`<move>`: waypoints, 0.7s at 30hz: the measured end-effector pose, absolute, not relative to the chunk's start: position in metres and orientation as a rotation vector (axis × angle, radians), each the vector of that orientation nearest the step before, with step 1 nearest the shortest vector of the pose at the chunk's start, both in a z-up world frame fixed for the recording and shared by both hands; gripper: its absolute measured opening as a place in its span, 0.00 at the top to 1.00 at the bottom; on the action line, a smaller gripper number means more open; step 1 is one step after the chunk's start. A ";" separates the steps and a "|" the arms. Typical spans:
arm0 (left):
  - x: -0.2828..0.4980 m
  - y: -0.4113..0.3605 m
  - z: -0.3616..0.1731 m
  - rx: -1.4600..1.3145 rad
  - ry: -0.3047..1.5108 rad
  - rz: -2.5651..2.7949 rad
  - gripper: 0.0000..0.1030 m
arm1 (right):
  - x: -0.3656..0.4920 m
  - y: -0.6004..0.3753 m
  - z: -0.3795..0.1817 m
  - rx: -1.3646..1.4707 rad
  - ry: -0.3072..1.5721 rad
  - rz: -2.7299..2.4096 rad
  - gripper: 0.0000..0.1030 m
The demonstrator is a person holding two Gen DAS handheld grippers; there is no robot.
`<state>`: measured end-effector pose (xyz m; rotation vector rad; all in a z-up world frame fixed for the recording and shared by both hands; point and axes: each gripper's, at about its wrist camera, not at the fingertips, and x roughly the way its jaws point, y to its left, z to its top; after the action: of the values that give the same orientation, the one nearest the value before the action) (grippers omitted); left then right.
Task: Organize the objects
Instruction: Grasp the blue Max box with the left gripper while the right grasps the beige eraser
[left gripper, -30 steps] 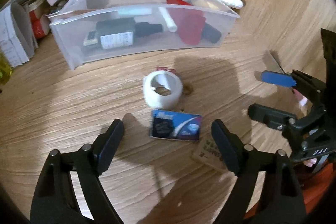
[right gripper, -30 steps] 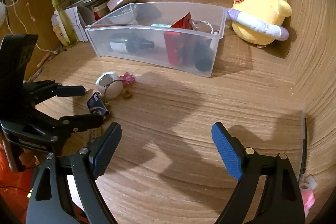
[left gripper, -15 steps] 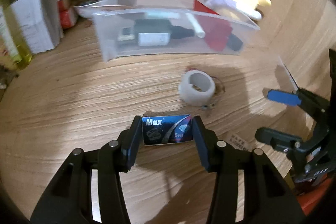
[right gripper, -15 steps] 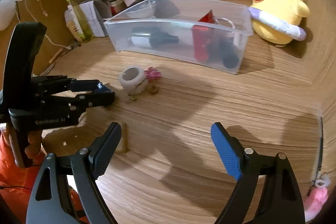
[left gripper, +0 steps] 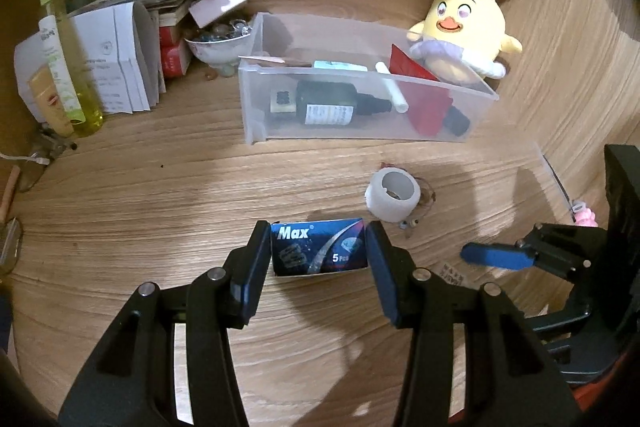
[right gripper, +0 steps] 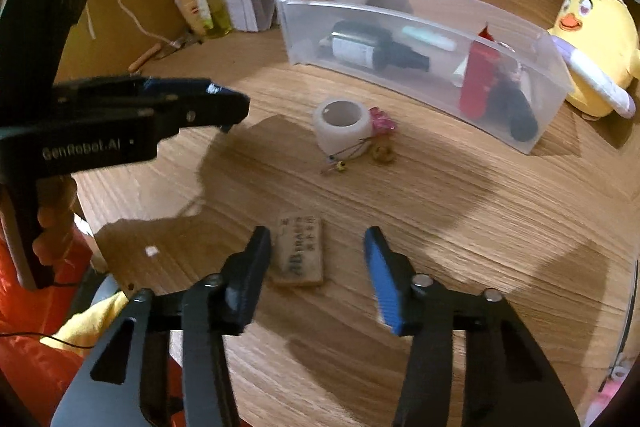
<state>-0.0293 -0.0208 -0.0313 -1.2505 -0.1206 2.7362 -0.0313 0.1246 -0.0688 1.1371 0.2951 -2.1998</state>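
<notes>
Left gripper: fingers clamped on blue box, above the counter
Right gripper: fingers spread, empty, over tan card
Tape roll: near clear bin

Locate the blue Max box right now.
In the left wrist view the blue Max box sits low-centre, clamped between the left claw, with the white tape roll just beyond on the right.

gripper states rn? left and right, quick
Left gripper: shut on the blue Max box, one finger on each end.
Right gripper: open, holding nothing; a small tan card lies on the table between its fingers.
</notes>
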 end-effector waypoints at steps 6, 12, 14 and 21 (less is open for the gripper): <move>-0.026 -0.022 -0.027 -1.222 -0.132 2.764 0.54 | -0.031 0.117 -0.069 1.117 0.330 -2.192 0.79; -0.027 -0.023 -0.017 -1.178 -0.149 2.781 0.54 | -0.037 0.119 -0.061 1.087 0.328 -2.244 0.79; -0.028 -0.021 -0.014 -1.161 -0.150 2.787 0.54 | -0.039 0.121 -0.055 1.068 0.320 -2.263 0.79; -0.032 -0.017 -0.003 -1.102 -0.150 2.811 0.54 | -0.052 0.133 -0.033 1.008 0.291 -2.329 0.79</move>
<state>-0.0317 -0.0174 -0.0030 -1.1015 -0.1503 2.8110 -0.0520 0.1332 -0.0333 1.0082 0.2907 -2.3292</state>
